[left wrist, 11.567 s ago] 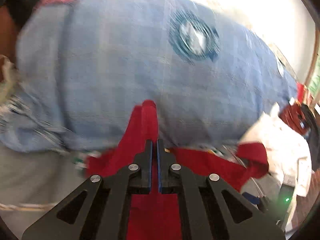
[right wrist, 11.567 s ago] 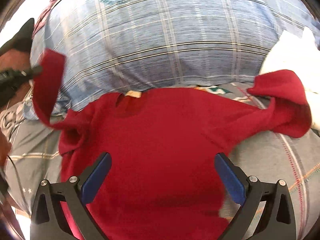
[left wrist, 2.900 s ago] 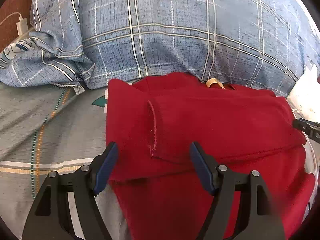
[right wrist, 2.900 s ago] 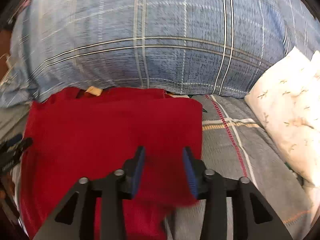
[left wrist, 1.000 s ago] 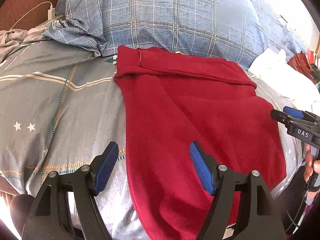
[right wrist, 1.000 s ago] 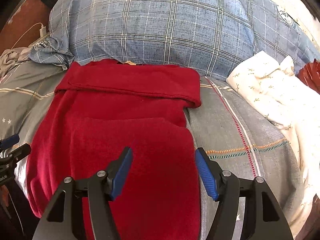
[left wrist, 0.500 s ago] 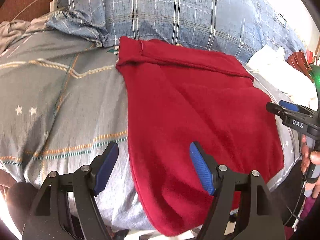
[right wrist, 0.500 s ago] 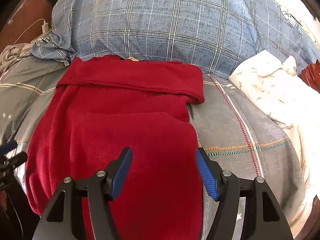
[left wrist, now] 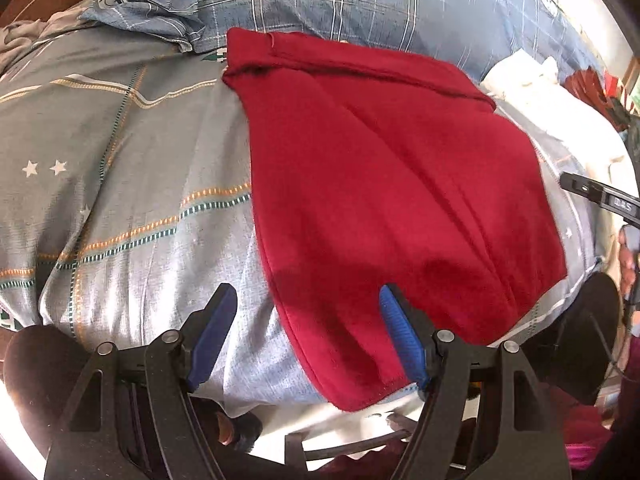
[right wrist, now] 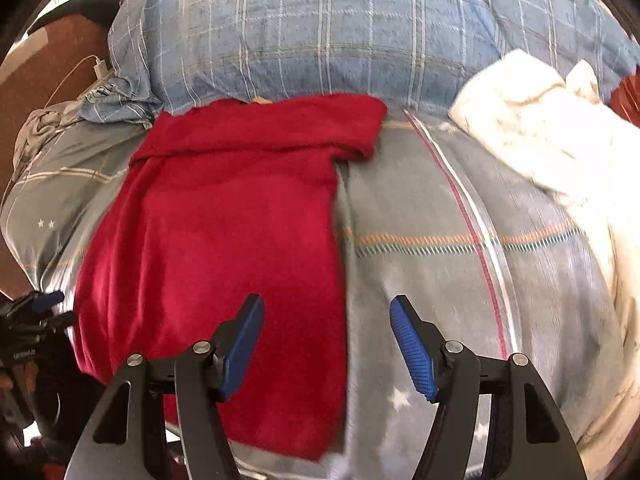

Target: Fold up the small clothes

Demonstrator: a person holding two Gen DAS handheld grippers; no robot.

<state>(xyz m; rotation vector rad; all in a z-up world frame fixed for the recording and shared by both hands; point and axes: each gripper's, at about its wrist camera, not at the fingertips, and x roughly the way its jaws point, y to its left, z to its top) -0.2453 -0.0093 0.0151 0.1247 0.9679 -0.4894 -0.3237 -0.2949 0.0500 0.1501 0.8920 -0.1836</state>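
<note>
Nearest the lens in the left wrist view, the left tongs stand spread wide and grasp nothing; one blue pad hangs over bare bedsheet, the other over the near hem of the red garment, low in the frame. In the right wrist view the right tongs are likewise released, straddling the garment's right edge at the bottom centre: one pad over red cloth, the other over the grey bed.

The red garment lies flat along the bed, from the lower middle of each frame up to the blue plaid pillow at the top. Its sleeves look already turned in, and a band of cloth lies folded across its far end, just against the pillow. A fold ridge runs lengthwise through the body.

The fabric looks like soft, fairly thick knit: light, limp and not fragile. It will probably sag between two grip points and cling to the sheet instead of sliding. The two near hem corners seem the best places to pinch, each through all layers so that the tucked sleeves stay put.

Both tongs point forward over the mattress edge, tilted down toward the hem and well apart from each other. At the right of the right wrist view, beyond the garment, sits a white pillow.
</note>
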